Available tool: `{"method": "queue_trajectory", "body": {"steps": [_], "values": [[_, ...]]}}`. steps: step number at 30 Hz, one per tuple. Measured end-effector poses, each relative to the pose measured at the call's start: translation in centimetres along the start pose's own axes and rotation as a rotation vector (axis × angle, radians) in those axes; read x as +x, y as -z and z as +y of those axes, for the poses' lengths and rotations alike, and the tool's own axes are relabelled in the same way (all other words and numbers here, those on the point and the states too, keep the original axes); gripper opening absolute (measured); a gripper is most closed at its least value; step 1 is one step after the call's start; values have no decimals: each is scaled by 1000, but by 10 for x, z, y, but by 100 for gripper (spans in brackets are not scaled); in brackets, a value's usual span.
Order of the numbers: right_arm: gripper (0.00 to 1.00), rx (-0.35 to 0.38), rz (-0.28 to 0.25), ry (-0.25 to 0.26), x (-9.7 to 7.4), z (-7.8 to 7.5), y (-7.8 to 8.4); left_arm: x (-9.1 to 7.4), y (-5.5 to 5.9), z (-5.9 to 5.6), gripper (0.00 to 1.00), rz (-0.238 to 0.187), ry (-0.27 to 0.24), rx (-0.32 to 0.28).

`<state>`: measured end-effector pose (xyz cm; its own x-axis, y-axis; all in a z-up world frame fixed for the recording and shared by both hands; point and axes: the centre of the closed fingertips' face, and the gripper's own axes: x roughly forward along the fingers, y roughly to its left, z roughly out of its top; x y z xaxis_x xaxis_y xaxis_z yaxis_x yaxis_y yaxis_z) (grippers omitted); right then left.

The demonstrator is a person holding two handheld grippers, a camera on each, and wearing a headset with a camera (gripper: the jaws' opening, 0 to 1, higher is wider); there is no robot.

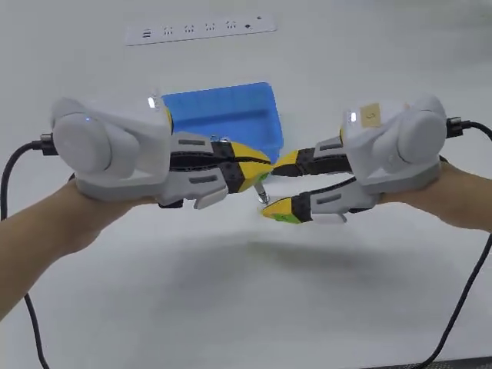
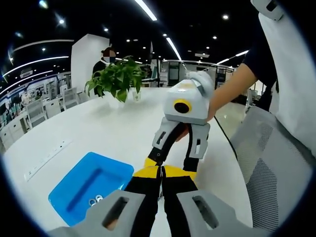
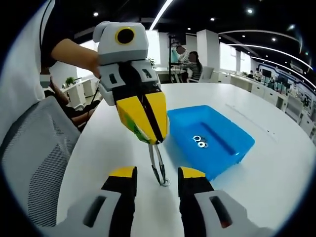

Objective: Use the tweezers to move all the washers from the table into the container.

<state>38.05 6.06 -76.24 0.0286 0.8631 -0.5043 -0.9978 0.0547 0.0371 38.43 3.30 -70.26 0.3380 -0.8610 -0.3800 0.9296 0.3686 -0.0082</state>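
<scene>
**benchrat:** so how far along is this?

**torque_tom:** Partway, I'd say. At least two washers are already lying in the container. The left gripper has its jaws clamped tight on the tweezers, which point down. There's one more washer right at the tips. I can't tell if it's actually pinched or just sitting on the table. I also can't tell if there are more strays lying around.

**benchrat:** and the other gripper?

**torque_tom:** The right gripper has its jaws spread apart and holds nothing. It's nose to nose with the left one, and the tweezer tips hang between its two jaws. That's the tight spot. My guess is a careless twist could knock the tweezers and flick the washer off.

**benchrat:** room to get it into the bin?

**torque_tom:** Plenty. The container sits just beyond the tweezers, open on top. The only thing to get over is its near wall, so the washer probably needs a lift over the rim first. The table around it is wide and bare, and the power strip is well apart behind the container. The table's near edge shows at the bottom of the head view, well clear of the work. The cables trail back from both grippers toward the person, away from the container.
</scene>
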Motion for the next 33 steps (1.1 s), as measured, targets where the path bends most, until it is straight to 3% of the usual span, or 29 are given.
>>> {"method": "queue_trajectory", "body": {"steps": [5,15,23,29,33], "values": [[29,-26,14,-27,8,-5,-1,1,1,2,4,2,2,-9],[13,-82,32,-111,14,4,1,3,0,0,4,11,18,5],[11,-102,33,-129,14,5,0,5,-1,-2,4,15,26,14],[10,-109,30,-124,13,6,0,6,-2,-2,5,7,8,-29],[10,-100,18,-118,13,9,0,5,-4,-8,12,1,18,-27]]}}
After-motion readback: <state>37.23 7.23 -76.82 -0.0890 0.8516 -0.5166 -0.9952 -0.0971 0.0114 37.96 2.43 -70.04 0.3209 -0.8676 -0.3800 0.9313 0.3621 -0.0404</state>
